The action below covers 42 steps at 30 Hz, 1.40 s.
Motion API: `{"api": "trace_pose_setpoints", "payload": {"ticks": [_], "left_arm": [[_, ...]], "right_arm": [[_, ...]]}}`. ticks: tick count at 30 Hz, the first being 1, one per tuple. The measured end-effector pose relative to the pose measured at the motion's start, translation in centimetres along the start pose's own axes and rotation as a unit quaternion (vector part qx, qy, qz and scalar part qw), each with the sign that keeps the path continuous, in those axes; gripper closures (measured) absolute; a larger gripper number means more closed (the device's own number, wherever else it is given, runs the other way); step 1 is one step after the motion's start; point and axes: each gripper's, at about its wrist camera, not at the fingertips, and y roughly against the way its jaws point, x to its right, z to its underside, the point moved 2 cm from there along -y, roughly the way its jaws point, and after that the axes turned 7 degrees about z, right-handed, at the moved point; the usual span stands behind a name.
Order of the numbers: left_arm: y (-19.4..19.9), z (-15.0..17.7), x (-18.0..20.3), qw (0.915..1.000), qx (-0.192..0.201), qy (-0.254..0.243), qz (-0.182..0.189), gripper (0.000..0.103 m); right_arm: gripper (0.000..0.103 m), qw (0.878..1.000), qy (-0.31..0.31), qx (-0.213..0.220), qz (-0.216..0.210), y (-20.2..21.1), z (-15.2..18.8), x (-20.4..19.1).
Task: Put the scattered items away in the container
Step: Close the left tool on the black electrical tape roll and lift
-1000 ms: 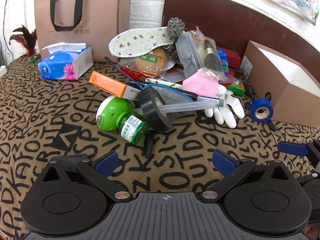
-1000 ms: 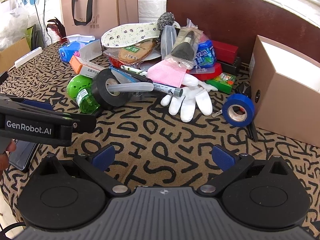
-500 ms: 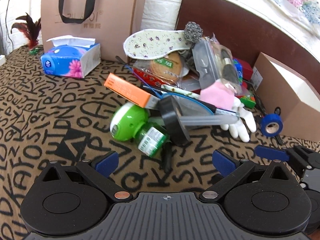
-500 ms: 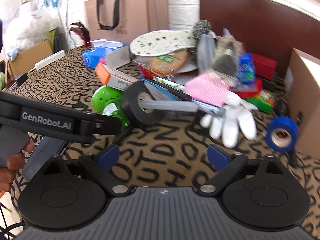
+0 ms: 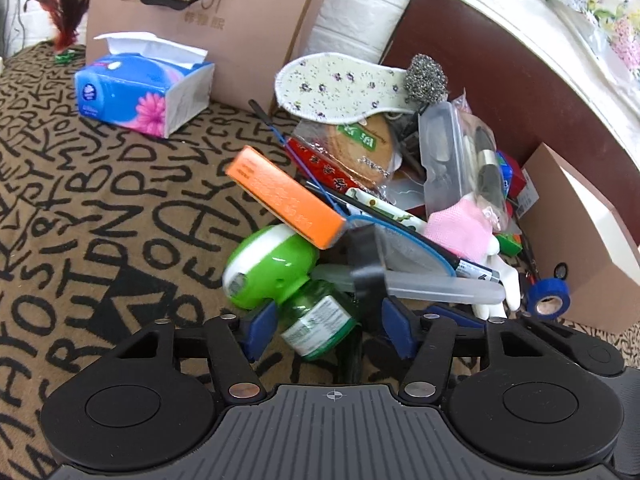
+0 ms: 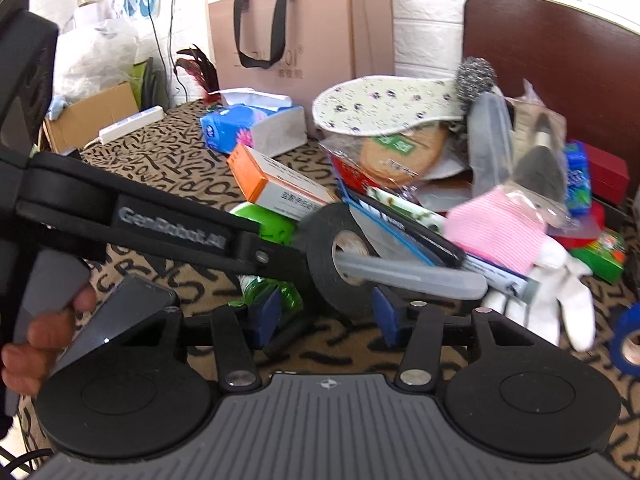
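A pile of loose items lies on the letter-print cloth. In the left wrist view my left gripper (image 5: 326, 330) is open, its blue pads on either side of a green bottle (image 5: 316, 326) with a round green-and-white cap (image 5: 268, 266). An orange box (image 5: 286, 196) rests on the cap. In the right wrist view my right gripper (image 6: 326, 314) is open around the lower edge of a black tape roll (image 6: 340, 262), with a clear tube (image 6: 408, 276) through its hole. The open cardboard box (image 5: 576, 232) stands at the right.
A tissue pack (image 5: 144, 84) and a paper bag (image 5: 208, 20) stand at the back left. An insole (image 5: 340, 88), a steel scourer (image 5: 426, 78), a pink cloth (image 5: 460, 228), a white glove (image 6: 560, 292) and a blue tape roll (image 5: 548, 298) lie in or near the pile. The left gripper's arm (image 6: 160, 220) crosses the right wrist view.
Both grippers have moved forward into the pile. The left one now straddles the green bottle and the right one the black tape roll. Both jaws have narrowed.
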Motion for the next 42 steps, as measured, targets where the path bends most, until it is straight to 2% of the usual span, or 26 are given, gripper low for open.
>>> {"api": "trace_pose_setpoints", "payload": {"ticks": [3, 5, 7, 8, 9, 11, 14, 18, 20, 21, 22, 23, 28, 30, 33, 35, 37, 40, 42], "left_arm": [[-0.3, -0.1, 0.0, 1.0, 0.001, -0.008, -0.001, 0.027], [-0.2, -0.3, -0.2, 1.0, 0.003, -0.008, -0.004, 0.038], [-0.2, -0.4, -0.4, 1.0, 0.002, -0.005, -0.002, 0.04], [-0.1, -0.4, -0.5, 1.0, 0.004, -0.004, -0.001, 0.043], [-0.1, -0.4, -0.6, 1.0, 0.004, -0.001, -0.004, 0.053], [0.0, -0.5, -1.0, 0.9999, 0.004, 0.011, -0.008, 0.05], [0.2, -0.5, -1.2, 0.9997, 0.005, 0.024, -0.004, 0.053], [0.3, 0.0, 0.1, 0.9999, -0.002, 0.011, -0.002, 0.06], [0.4, 0.3, 1.0, 0.9999, -0.008, 0.002, 0.005, 0.06], [0.5, 0.5, 1.4, 0.9999, -0.011, -0.002, 0.011, 0.06], [0.6, 0.7, 1.8, 0.9998, -0.014, -0.006, 0.014, 0.059], [0.7, 0.9, 2.3, 0.9997, -0.016, -0.01, 0.016, 0.059], [1.1, 1.9, 4.3, 0.9992, -0.018, -0.026, 0.026, 0.058], [1.3, 2.2, 4.9, 0.9989, -0.017, -0.033, 0.028, 0.046], [1.6, 2.5, 5.5, 0.9989, -0.014, -0.036, 0.025, 0.041], [1.9, 2.5, 5.8, 0.9989, -0.01, -0.037, 0.028, 0.034], [2.3, 2.4, 6.0, 0.9988, -0.002, -0.041, 0.025, 0.027], [2.2, 2.1, 5.8, 0.999, 0.0, -0.04, 0.02, 0.026], [1.7, 1.9, 5.5, 0.9992, -0.007, -0.03, 0.024, 0.027]], "right_arm": [[0.049, 1.0, 0.008, 0.001, -0.002, -0.8, -0.2, -0.5], [0.054, 1.0, 0.013, 0.0, 0.0, -1.3, -0.2, -0.7], [0.063, 1.0, 0.016, 0.0, 0.011, -1.8, -0.1, -0.8], [0.063, 1.0, 0.015, 0.002, 0.01, -1.8, 0.0, -0.6], [0.064, 1.0, 0.006, 0.003, 0.007, -1.8, -0.1, -0.3], [0.072, 1.0, -0.008, 0.01, 0.006, -1.2, -0.1, 0.2], [0.08, 0.999, -0.028, 0.025, 0.023, -0.2, -0.3, 1.4], [0.083, 0.997, -0.063, 0.02, 0.034, 0.8, 0.2, 3.6], [0.086, 0.996, -0.069, 0.017, 0.045, 1.5, 0.7, 4.1], [0.091, 0.996, -0.074, 0.015, 0.048, 1.9, 0.9, 4.4], [0.102, 0.995, -0.084, 0.012, 0.044, 2.3, 1.3, 4.7], [0.103, 0.995, -0.094, 0.011, 0.042, 2.8, 1.6, 5.0], [0.103, 0.992, -0.106, 0.008, 0.064, 5.0, 3.0, 6.6], [0.103, 0.992, -0.106, 0.006, 0.066, 5.7, 3.3, 7.0], [0.098, 0.992, -0.103, 0.016, 0.067, 6.3, 3.3, 6.9], [0.085, 0.993, -0.101, 0.021, 0.064, 6.4, 3.2, 6.6], [0.077, 0.993, -0.097, 0.024, 0.058, 6.4, 3.1, 6.3], [0.061, 0.993, -0.1, 0.027, 0.049, 6.2, 2.9, 5.9], [0.056, 0.994, -0.1, 0.026, 0.042, 5.9, 2.8, 5.7]]}}
